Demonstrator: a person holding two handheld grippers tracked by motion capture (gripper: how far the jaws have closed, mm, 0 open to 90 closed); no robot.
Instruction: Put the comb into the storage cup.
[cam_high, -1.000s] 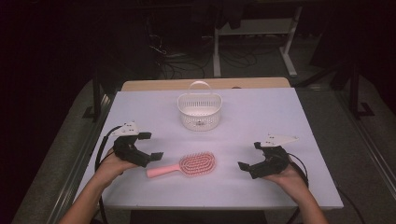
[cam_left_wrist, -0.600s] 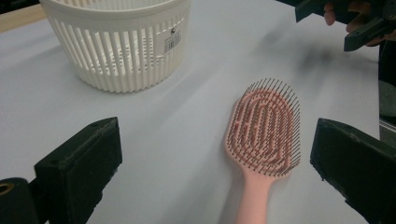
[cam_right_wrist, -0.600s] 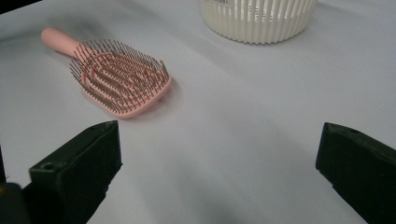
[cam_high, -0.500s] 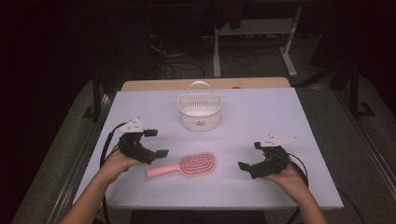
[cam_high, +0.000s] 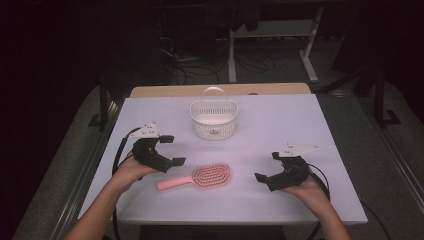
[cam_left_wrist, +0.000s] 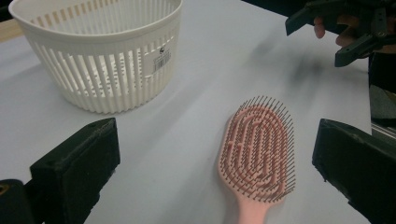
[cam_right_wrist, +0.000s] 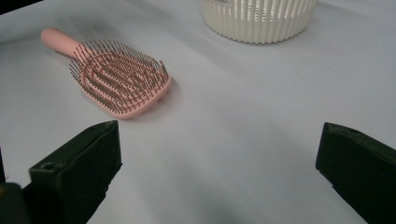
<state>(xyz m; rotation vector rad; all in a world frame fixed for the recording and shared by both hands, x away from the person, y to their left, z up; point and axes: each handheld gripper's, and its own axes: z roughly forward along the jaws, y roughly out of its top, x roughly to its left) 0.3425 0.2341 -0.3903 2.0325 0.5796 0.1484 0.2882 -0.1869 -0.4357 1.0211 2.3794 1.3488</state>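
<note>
A pink hairbrush lies bristles up near the front middle of the white table, handle pointing left. Behind it stands a white slatted basket with its handle up. My left gripper hovers open just left of the brush, above its handle end. To the right of the brush my right gripper is held open with nothing in it. In the left gripper view the brush lies between the wide-open jaws and the basket is at upper left. The right gripper view shows the brush at upper left.
The person's hands and forearms come in from the table's front edge. A wooden strip runs along the far edge of the table. Beyond it the floor is dark, with cables and a white stand's legs.
My left gripper has lifted a little and moved right and forward, closer to the brush handle. The right gripper, brush and basket have stayed where they were.
</note>
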